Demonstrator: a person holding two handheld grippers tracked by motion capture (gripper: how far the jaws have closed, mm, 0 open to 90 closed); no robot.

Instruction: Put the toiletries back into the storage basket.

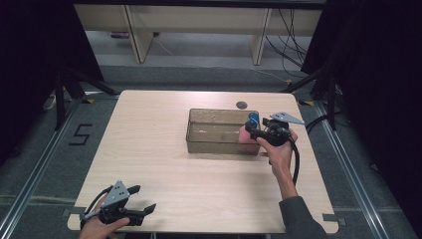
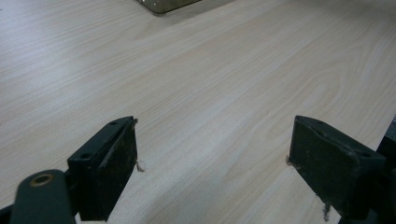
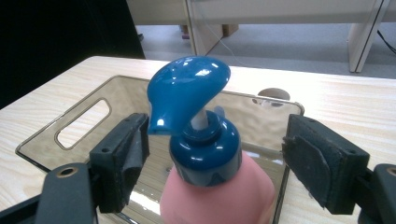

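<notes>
A pump bottle with a pink body point(image 1: 245, 134) and a blue pump head point(image 3: 187, 91) stands upright at the right end of a clear plastic bin point(image 1: 214, 145). My right gripper point(image 1: 250, 127) reaches it from the right, held by a hand. In the right gripper view, the right gripper point(image 3: 215, 158) is open. Its pads stand on either side of the blue collar, with a gap on each side. My left gripper point(image 1: 143, 198) rests near the table's front left corner. It is open over bare wood with nothing between its fingers point(image 2: 112, 163).
The bin point(image 3: 70, 122) has a handle cutout in its far end wall. A round cable hole point(image 1: 241, 104) lies in the table behind the bin. White furniture legs and cables stand beyond the far edge, and dark curtains hang on both sides.
</notes>
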